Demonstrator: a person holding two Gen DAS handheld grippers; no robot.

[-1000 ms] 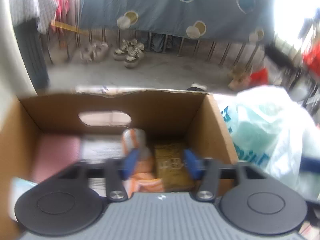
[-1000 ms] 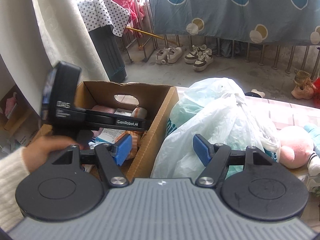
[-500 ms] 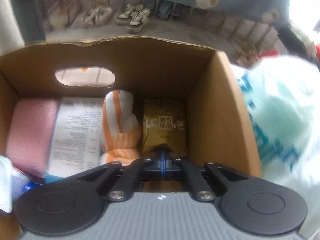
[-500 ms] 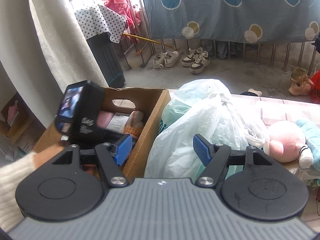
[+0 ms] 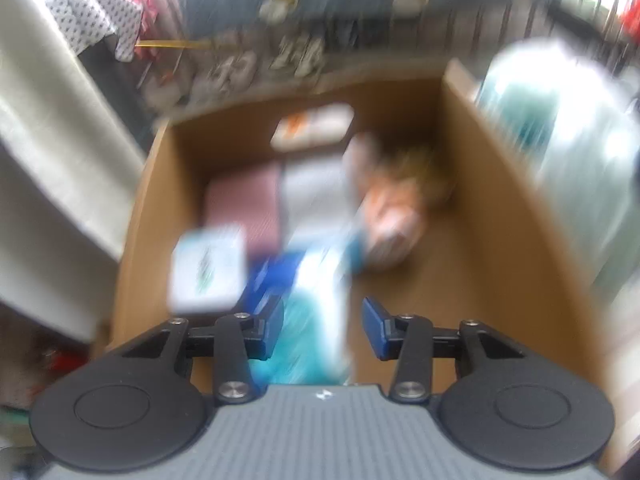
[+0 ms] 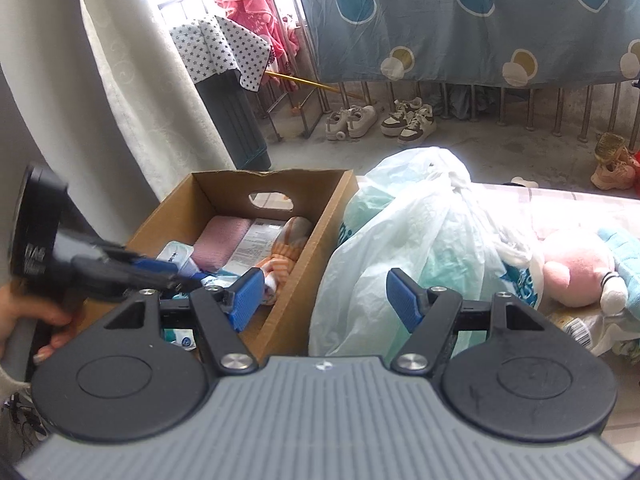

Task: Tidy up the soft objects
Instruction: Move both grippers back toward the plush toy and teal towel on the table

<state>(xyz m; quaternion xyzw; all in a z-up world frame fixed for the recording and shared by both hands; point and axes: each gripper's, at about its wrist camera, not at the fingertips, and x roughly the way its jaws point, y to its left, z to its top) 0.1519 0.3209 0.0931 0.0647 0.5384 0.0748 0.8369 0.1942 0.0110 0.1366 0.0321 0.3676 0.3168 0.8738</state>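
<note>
Left claw (image 5: 323, 326) just reopened, empty, above the cardboard box (image 6: 320, 236); right claw (image 6: 324, 296) wide, empty. Best grabbing the plastic bag (image 6: 408, 240) next.

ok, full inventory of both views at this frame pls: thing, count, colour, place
cardboard box: 1, brown, left of the bag
pink folded cloth: 1, pink, in box, far end
printed sheet: 1, white, in box beside the cloth
striped soft item: 1, orange and white, in box, right side
plastic bag: 1, white and pale green, right of box
plush toy: 1, pink, right of bag
sneakers: 2 pairs, white and brown, floor by railing
hanging sheet: 1, blue-grey with dots, on railing
left gripper: jaws just opened, nothing held
right gripper: open, empty
hand: 1, holding left gripper
</note>
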